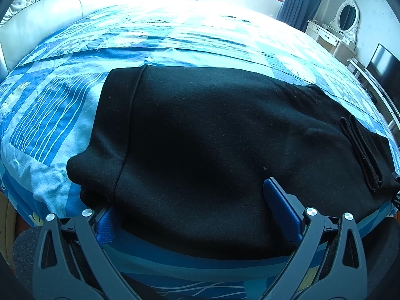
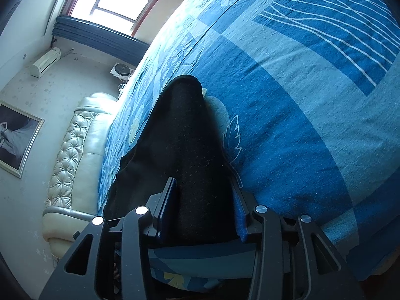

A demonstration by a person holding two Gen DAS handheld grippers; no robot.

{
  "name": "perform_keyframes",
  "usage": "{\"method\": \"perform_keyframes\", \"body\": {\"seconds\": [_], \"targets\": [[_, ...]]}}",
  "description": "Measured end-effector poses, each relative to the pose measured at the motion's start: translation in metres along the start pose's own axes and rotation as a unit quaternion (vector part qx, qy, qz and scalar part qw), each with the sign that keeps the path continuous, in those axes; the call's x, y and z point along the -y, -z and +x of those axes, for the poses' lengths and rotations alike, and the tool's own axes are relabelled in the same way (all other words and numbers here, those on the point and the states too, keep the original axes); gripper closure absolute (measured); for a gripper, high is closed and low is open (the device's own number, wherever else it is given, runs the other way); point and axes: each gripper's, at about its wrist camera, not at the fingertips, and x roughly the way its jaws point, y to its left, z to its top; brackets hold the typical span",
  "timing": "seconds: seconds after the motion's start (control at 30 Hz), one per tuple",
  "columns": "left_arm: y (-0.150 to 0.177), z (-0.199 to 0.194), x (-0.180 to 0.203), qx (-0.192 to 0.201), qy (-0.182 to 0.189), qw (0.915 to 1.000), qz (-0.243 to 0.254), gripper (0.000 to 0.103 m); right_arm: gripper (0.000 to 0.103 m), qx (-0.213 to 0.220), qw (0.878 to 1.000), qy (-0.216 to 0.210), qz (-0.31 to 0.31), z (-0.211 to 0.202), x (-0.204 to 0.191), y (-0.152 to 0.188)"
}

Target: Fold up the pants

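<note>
The black pants (image 1: 200, 125) lie folded into a wide flat bundle on the blue patterned bedsheet (image 1: 175, 37), close to the bed's near edge. My left gripper (image 1: 188, 196) is open wide at that near edge. Its right finger (image 1: 277, 200) rests on top of the fabric, and its left finger (image 1: 105, 225) is partly hidden under the pants' hem corner. In the right wrist view a thick fold of the pants (image 2: 190, 137) runs away between the fingers of my right gripper (image 2: 203, 182). That gripper's jaws stand partly apart around the fold, and the fabric fills the gap without being squeezed.
A cream tufted headboard (image 1: 37, 20) bounds the bed's left side. A white dressing table with an oval mirror (image 1: 345, 22) and a dark TV screen (image 1: 382, 67) stand at the right wall. The sheet (image 2: 300, 100) stretches far beyond the pants.
</note>
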Motion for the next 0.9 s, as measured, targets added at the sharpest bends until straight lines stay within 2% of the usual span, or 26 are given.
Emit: {"method": "perform_keyframes", "body": {"seconds": [0.07, 0.13, 0.23, 0.27, 0.37, 0.43, 0.53, 0.6, 0.7, 0.8, 0.9], "targets": [[-0.001, 0.0, -0.001, -0.004, 0.003, 1.0, -0.002, 0.002, 0.06, 0.014, 1.0, 0.017, 0.002, -0.005, -0.003, -0.001], [-0.001, -0.001, -0.001, -0.006, 0.006, 1.0, -0.001, 0.002, 0.053, 0.044, 0.998, 0.046, -0.002, -0.014, -0.009, -0.002], [0.001, -0.001, -0.002, -0.002, 0.01, 0.9999, 0.004, 0.002, 0.047, 0.131, 0.981, 0.142, -0.012, -0.04, -0.028, -0.004], [0.001, -0.001, -0.002, -0.002, 0.011, 0.9999, 0.004, 0.002, 0.047, 0.151, 0.976, 0.158, -0.018, -0.047, -0.037, -0.004], [0.0, 0.0, 0.0, -0.001, 0.007, 1.0, 0.004, 0.002, 0.046, 0.172, 0.976, 0.121, -0.051, -0.054, -0.074, -0.001], [-0.001, 0.001, 0.002, -0.001, 0.002, 1.0, 0.005, 0.002, 0.044, 0.154, 0.98, 0.092, -0.087, -0.042, -0.103, 0.005], [-0.003, 0.001, 0.0, -0.002, 0.008, 1.0, -0.002, 0.002, 0.043, 0.089, 0.985, 0.025, -0.143, -0.003, -0.138, 0.025], [-0.002, 0.0, -0.003, -0.001, 0.015, 0.9999, -0.003, 0.002, 0.043, 0.04, 0.982, 0.008, -0.182, 0.033, -0.161, 0.042], [-0.005, -0.001, -0.003, -0.011, 0.02, 0.9997, 0.003, 0.002, 0.043, -0.027, 0.978, -0.027, -0.207, 0.084, -0.189, 0.061], [-0.009, -0.008, -0.012, -0.013, 0.051, 0.9985, -0.011, 0.002, 0.043, -0.067, 0.974, -0.027, -0.216, 0.121, -0.205, 0.069], [-0.017, -0.024, -0.028, 0.004, 0.067, 0.997, -0.038, 0.002, 0.043, -0.13, 0.973, 0.002, -0.189, 0.158, -0.196, 0.077]]}}
